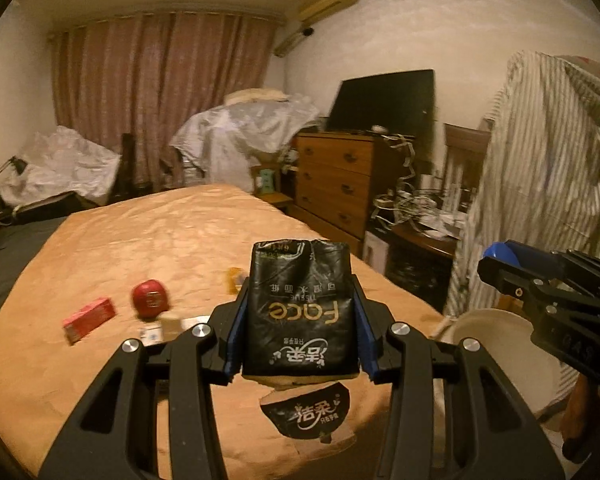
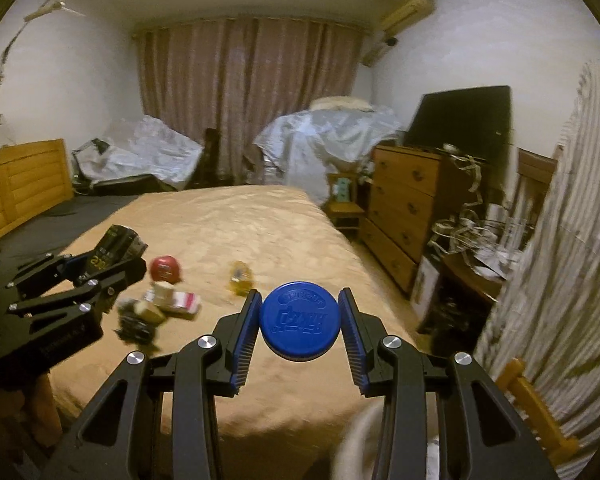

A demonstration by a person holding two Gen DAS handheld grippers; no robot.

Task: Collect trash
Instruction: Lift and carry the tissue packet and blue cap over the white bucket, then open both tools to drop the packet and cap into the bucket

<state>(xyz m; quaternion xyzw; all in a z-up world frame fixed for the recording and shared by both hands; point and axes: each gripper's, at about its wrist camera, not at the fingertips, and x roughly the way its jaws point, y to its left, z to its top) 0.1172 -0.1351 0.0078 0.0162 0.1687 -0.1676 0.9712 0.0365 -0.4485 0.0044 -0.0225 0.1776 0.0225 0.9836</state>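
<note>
Over a bed point(image 1: 140, 236) spread with an orange-tan cover, two hand-held grippers carry trash in a dim bedroom.

In the left wrist view, a red carton point(image 1: 89, 318) lies on the cover at 9 o'clock from the left gripper point(image 1: 300, 322), with a round red tin point(image 1: 150, 298) just beside it toward 3 o'clock and a small yellowish wrapper point(image 1: 234, 276) farther along. The left gripper is clamped on a black tissue pack point(image 1: 300, 308), its blue pads pressing both sides; the pack stands upright between them with its gold lettering upside down. A torn piece of the black wrapper point(image 1: 306, 414) shows at 6 o'clock below the pack. At 3 o'clock the right gripper point(image 1: 500, 268) enters from the frame's edge, above the pale rim of a bin point(image 1: 496, 330) beside the bed.

In the right wrist view, the left gripper point(image 2: 112, 256) appears at 9 o'clock with the black pack. A cluster of small boxes and scraps point(image 2: 160, 308) lies blurred on the cover beside it. The right gripper point(image 2: 300, 322) is closed on a round blue cap point(image 2: 300, 320), held flat-face-up between its pads. A wooden dresser point(image 2: 404, 216) stands at 2 o'clock, and striped cloth point(image 2: 560, 248) hangs at 3 o'clock.
</note>
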